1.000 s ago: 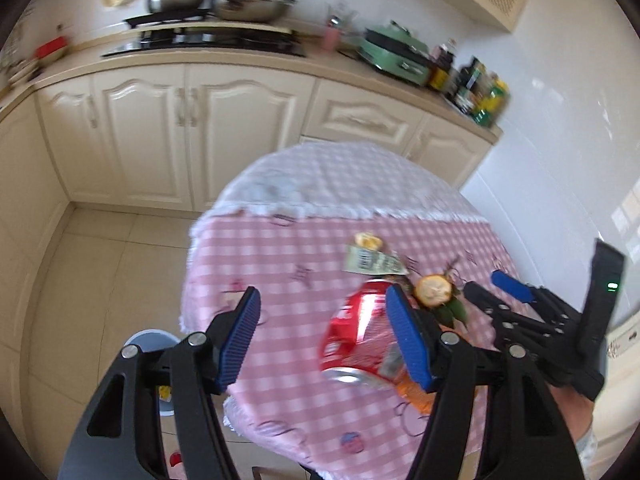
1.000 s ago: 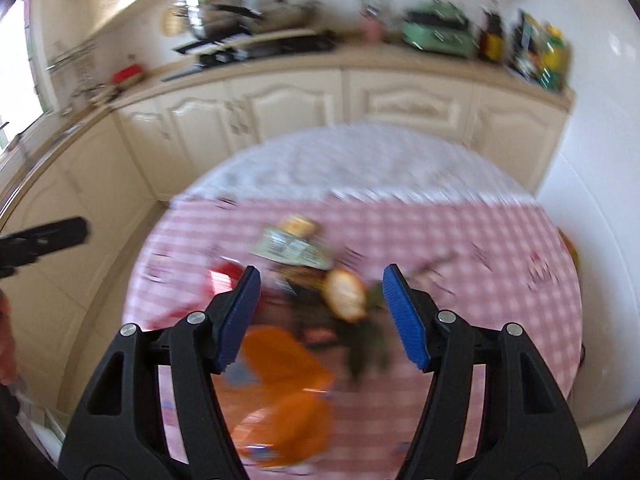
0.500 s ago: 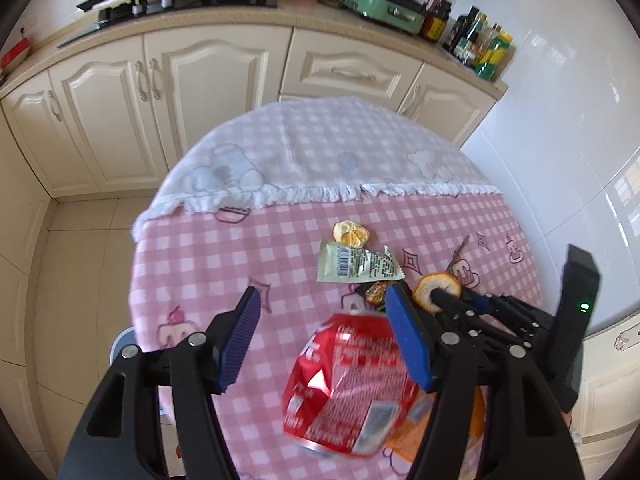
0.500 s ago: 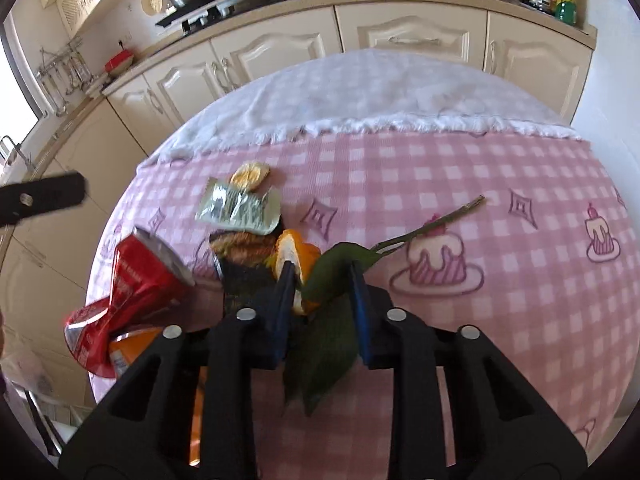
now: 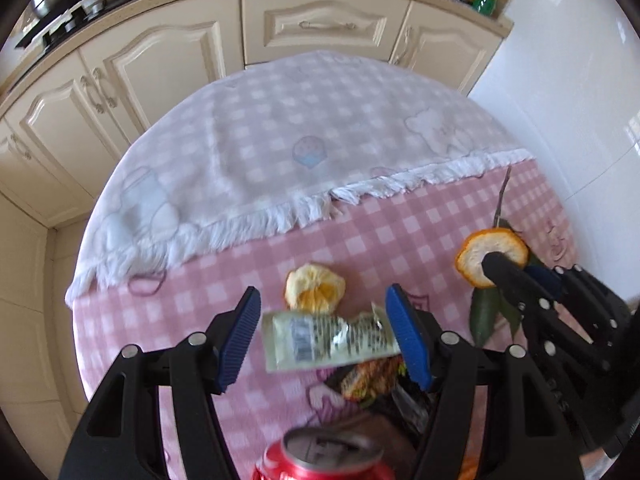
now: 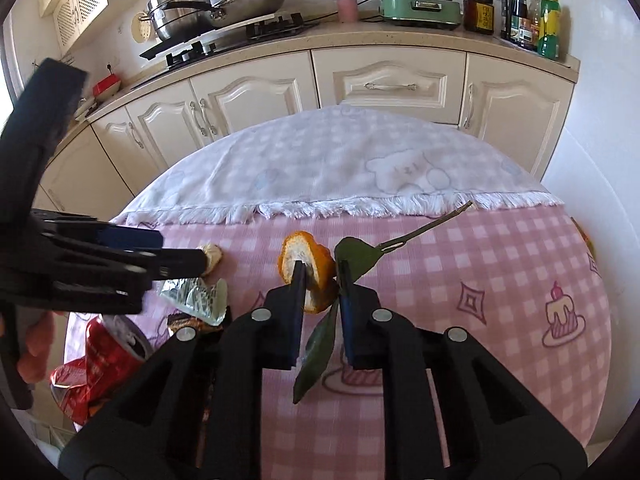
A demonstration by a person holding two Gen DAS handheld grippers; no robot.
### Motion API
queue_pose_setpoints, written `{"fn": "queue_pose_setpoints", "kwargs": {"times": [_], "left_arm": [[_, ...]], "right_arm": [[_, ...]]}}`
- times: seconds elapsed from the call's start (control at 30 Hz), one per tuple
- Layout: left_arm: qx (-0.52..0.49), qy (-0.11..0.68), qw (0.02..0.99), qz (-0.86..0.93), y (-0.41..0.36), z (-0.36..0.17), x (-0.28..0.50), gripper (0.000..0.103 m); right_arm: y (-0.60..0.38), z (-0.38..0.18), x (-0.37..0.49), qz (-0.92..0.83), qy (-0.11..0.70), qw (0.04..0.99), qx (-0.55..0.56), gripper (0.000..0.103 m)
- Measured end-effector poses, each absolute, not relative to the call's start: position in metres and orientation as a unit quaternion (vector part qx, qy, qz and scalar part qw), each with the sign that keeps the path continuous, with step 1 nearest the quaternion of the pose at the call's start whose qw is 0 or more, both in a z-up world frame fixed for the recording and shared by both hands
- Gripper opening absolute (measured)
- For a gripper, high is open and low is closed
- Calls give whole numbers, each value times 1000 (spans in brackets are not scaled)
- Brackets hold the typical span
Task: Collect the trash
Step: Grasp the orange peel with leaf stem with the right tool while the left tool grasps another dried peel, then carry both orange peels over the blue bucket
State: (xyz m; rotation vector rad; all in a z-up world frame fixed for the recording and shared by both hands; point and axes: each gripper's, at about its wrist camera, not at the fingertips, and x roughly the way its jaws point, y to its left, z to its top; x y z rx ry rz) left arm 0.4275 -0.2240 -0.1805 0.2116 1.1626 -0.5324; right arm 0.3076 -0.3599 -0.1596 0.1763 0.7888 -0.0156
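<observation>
Right gripper [image 6: 320, 276]: jaws clamped on orange peel [image 6: 310, 268], raised off pink checked tablecloth [image 6: 480, 280].
Left gripper [image 5: 324, 336]: jaws apart, straddling pale wrapper [image 5: 328, 340] without touching.
Crushed red can [image 5: 324, 460]: nearest table edge.

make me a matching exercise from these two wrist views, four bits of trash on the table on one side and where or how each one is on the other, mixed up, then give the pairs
Things:
1. orange peel cup
2. pale green wrapper
3. red can
4. small peel piece

States:
A. crushed, at the near table edge
B. lying free on the pink cloth just beyond the wrapper
C. clamped in the right gripper together with a leafy twig
D. between the open fingers of the left gripper, not pinched

Pairs: 1-C, 2-D, 3-A, 4-B
</observation>
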Motion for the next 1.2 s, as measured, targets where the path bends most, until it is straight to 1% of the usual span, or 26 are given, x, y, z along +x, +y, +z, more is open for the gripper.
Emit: {"fn": "queue_pose_setpoints", "kwargs": {"times": [0.13,0.17,0.23,0.27,0.47,0.63,0.73,0.9,1.0,1.2], "left_arm": [[112,553,791,-239,-233,-192,435,63],[118,555,789,-235,-233,-196,436,61],[127,557,788,-231,-235,-201,436,49],[127,554,791,-227,-234,-200,437,37],[98,532,805,-242,-227,-186,435,37],[53,482,837,-254,-204,-147,422,37],[31,455,854,-250,-183,-125,411,37],[6,424,873,-240,-126,-94,387,37],[-7,414,883,-220,-80,-86,369,37],[-41,413,898,-148,41,-92,335,37]], "right_arm": [[-362,-163,313,-6,387,918,87,17],[-362,-164,313,-6,387,918,88,17],[-362,-165,314,-6,388,917,89,17],[-362,-166,314,-5,388,917,89,17],[-359,-161,311,-7,379,922,84,17],[-347,-137,300,-18,352,933,65,17],[-329,-113,287,-38,317,947,32,17],[-282,-77,271,-4,283,959,13,17],[-230,-62,263,50,272,961,6,17],[-126,-62,259,134,273,953,-11,17]]}}
